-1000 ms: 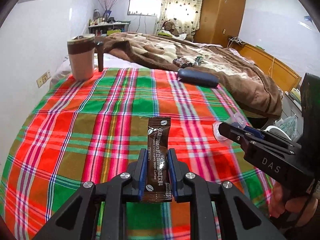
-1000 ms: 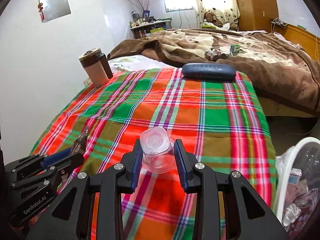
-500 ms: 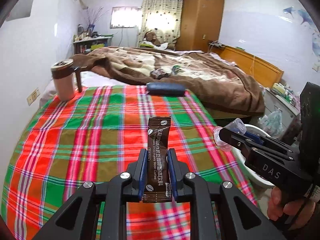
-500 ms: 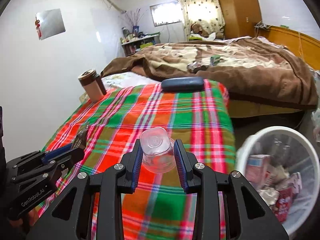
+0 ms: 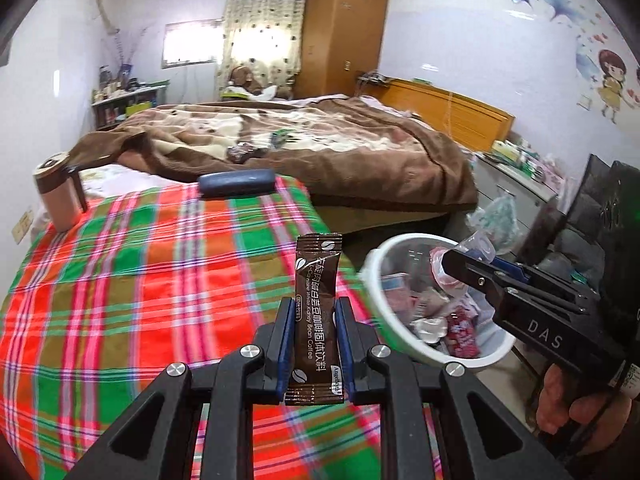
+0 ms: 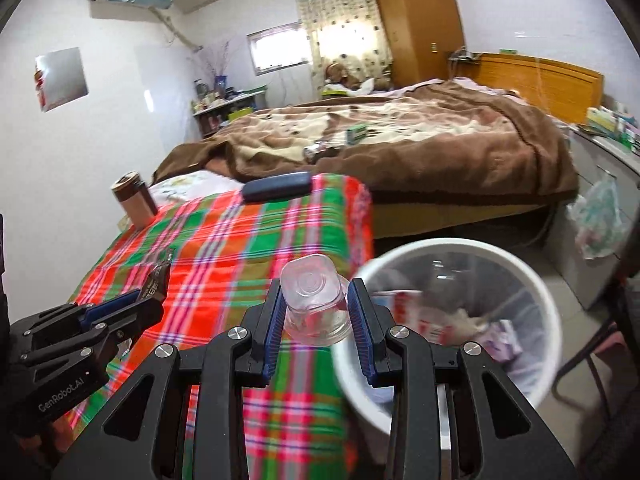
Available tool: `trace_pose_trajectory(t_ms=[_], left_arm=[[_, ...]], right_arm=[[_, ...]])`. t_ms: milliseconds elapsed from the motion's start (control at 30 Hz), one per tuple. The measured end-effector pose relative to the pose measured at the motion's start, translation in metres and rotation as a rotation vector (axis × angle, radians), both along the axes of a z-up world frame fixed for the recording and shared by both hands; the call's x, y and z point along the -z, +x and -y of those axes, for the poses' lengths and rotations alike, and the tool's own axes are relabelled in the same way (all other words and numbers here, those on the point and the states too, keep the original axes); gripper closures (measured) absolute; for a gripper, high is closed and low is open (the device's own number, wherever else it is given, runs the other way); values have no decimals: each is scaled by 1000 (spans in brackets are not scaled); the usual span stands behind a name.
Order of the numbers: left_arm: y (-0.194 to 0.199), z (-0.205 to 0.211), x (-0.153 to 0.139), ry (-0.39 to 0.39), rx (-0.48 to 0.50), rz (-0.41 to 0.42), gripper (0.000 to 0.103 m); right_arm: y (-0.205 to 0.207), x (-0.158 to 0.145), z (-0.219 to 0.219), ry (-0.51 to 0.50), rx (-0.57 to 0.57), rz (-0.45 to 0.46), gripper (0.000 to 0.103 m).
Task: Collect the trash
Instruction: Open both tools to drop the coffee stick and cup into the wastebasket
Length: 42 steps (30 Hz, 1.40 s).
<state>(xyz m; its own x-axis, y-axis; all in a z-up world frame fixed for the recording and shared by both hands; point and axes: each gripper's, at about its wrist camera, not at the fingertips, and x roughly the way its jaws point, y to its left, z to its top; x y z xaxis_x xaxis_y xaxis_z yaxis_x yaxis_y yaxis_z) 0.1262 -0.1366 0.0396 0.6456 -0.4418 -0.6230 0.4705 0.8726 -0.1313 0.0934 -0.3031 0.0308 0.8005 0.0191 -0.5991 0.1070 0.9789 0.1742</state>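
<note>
- Left gripper (image 5: pixel 312 322) is clamped on a brown coffee sachet (image 5: pixel 317 312), which stands upright between the blue pads with its top half sticking out above them. It's over the plaid cloth (image 5: pixel 140 280), near the cloth's right edge.
- Right gripper (image 6: pixel 317 316) has its jaws squeezed onto a small clear plastic cup (image 6: pixel 314 300), held with its base facing the camera. It sits right at the cloth's right edge, beside the bin's near rim.
- From the left wrist view the right gripper reaches in from the right, over the bin, and a hand (image 5: pixel 576 404) is wrapped round its handle.
- White bin (image 6: pixel 520 276) stands on the floor just off the right edge of the cloth, lined with a clear bag and already holding a pile of wrappers and packets (image 5: pixel 432 312).
- Further back, a dark blue case (image 5: pixel 237 182) lies at the far edge of the cloth, near its far right corner.
- A brown and cream mug with a lid (image 5: pixel 58 196) stands at the far left corner, close to the wall.
- Behind all that is a bed with a rumpled brown blanket (image 5: pixel 320 148), a couple of small things lying on it, too blurry to say what.
- At the very back: a wooden wardrobe (image 5: pixel 344 32) and a curtained window (image 5: pixel 262 28).
</note>
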Motion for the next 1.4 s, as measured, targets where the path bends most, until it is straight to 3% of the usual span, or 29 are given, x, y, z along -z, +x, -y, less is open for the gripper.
trace_pose_trajectory(t_ms=[433,800,933,1000,1067,1100,1400], left_arm=[[-9,82,17,13,135,-46,82],[-8,118,41,57,168,-65,82],[-2,121,47,54,165,-97,82],[-2,122,48,63,163,-89,74],[-2,120,48,54,154,-87,56],[-1,119,48,48,154,-87,54],[-2,105,48,50,115,-87,51]], right_arm=[[-18,19,54,-2,142,-55,70],[-18,43,79,-26,207,-145,70],[-17,49,84,8,215,-168,70],[-17,50,85,6,226,-183,67],[-18,50,86,-6,243,-184,53],[-18,50,86,-4,243,-182,51],[-24,46,76,-10,235,-172,50]])
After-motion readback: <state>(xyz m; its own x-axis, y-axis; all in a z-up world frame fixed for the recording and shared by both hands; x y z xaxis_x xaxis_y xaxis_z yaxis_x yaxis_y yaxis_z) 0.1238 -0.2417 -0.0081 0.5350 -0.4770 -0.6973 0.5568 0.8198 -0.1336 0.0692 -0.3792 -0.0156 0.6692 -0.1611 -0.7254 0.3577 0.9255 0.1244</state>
